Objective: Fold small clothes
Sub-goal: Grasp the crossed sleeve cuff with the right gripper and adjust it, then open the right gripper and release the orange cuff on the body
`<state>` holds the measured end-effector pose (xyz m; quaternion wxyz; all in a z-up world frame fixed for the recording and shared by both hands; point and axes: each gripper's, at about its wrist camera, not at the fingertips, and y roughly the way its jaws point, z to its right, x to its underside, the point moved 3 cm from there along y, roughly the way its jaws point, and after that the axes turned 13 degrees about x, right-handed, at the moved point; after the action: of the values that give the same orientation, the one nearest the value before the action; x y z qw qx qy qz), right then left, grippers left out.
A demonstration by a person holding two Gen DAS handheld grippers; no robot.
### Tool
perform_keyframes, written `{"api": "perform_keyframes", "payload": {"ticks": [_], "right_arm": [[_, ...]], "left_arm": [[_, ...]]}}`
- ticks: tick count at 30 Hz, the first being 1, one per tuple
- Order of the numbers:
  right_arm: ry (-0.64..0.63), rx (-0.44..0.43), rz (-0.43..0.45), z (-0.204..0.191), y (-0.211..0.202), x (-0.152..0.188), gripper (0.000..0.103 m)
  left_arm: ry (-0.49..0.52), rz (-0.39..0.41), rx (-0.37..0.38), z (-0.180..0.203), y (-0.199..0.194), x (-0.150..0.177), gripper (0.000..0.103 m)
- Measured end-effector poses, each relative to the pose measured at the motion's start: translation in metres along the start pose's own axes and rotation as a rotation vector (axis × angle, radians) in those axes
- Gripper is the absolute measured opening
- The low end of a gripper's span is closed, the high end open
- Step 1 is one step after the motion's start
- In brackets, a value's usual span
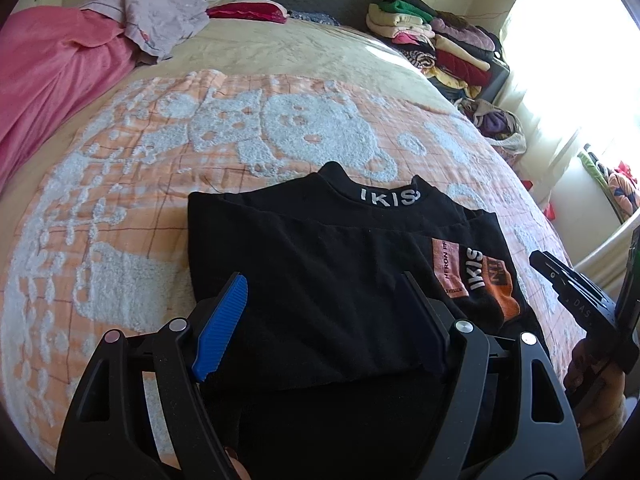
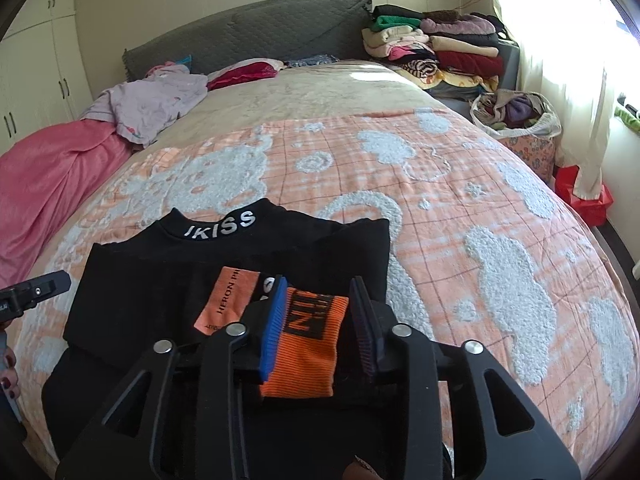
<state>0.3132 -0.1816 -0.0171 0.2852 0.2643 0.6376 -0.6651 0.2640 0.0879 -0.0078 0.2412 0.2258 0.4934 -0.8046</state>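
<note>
A black top (image 1: 320,240) with white "IKISS" lettering on its collar (image 2: 224,224) lies partly folded on the orange and white bedspread (image 1: 160,160). An orange ribbed sleeve end (image 2: 308,340) rests across its right side, also seen in the left wrist view as the orange sleeve end (image 1: 500,292). My left gripper (image 1: 324,284) is open, its jaws wide apart over the top's lower middle. My right gripper (image 2: 319,286) is open by a narrow gap, with the orange sleeve end lying between the jaws; the right pad stands clear of it.
A pink blanket (image 1: 52,80) and a lilac garment (image 1: 160,20) lie at the bed's far left. Folded clothes (image 2: 440,44) are stacked at the far right corner. A bag of clothes (image 2: 516,116) and a red box (image 2: 584,196) stand beside the bed.
</note>
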Motion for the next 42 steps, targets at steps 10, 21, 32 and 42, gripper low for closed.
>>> {"api": "perform_keyframes", "payload": {"ticks": [10, 21, 32, 42], "right_arm": [[-0.084, -0.049, -0.029, -0.032, 0.001, 0.009, 0.036], [-0.196, -0.146, -0.080, -0.085, 0.006, 0.017, 0.041], [-0.165, -0.097, -0.192, -0.080, 0.036, 0.048, 0.042], [-0.114, -0.128, -0.169, -0.072, 0.012, 0.045, 0.051]], "left_arm": [[0.036, -0.158, -0.053, -0.013, 0.046, 0.020, 0.065], [0.034, -0.161, -0.039, -0.024, 0.046, 0.033, 0.065], [0.028, -0.159, -0.029, -0.026, 0.043, 0.033, 0.065], [0.032, -0.152, -0.030, -0.025, 0.041, 0.033, 0.065]]}}
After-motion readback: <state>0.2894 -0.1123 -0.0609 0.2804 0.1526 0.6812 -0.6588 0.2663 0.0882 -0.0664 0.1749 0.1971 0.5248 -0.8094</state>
